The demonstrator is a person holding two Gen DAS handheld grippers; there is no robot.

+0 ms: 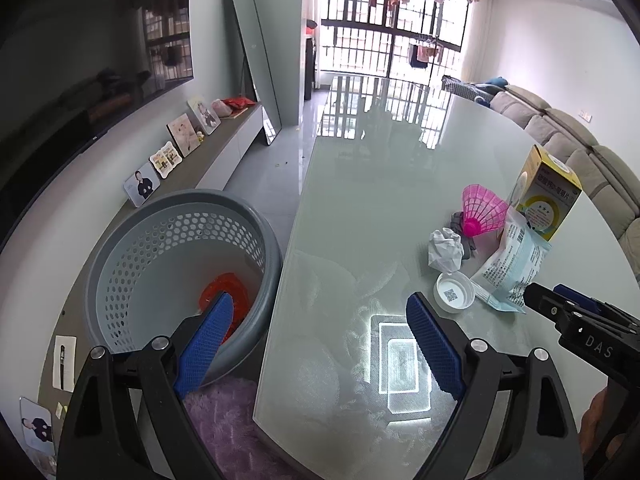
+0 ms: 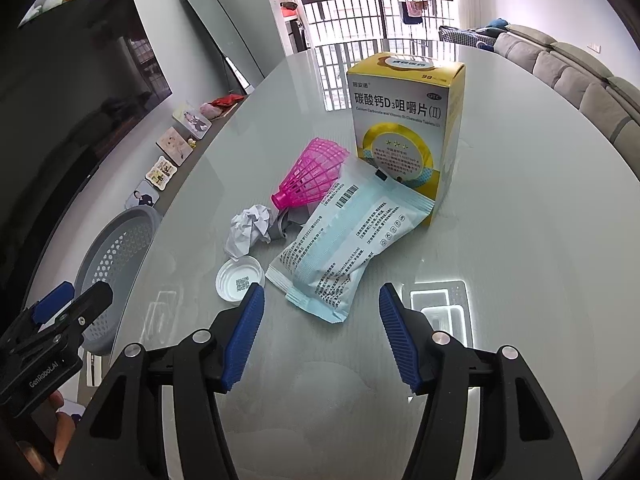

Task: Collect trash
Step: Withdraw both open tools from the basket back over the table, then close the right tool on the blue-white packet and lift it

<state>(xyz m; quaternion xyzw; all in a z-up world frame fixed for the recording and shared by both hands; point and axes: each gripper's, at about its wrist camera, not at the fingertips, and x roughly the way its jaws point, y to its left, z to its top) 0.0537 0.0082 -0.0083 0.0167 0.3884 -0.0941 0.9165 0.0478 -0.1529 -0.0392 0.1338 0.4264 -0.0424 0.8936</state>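
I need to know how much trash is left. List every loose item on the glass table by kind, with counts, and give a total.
Crumpled paper ball: 1
Pink shuttlecock: 1
White bottle cap: 1
Pale blue sealed packet: 1
Yellow tablet box: 1
Grey scrap, partly hidden under the shuttlecock: 1
Total: 6

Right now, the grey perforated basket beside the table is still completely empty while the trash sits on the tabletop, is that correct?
Not quite: the grey perforated basket is not empty. The left wrist view shows something orange-red lying at its bottom. The rest holds: it stands beside the table, with the trash on the tabletop.
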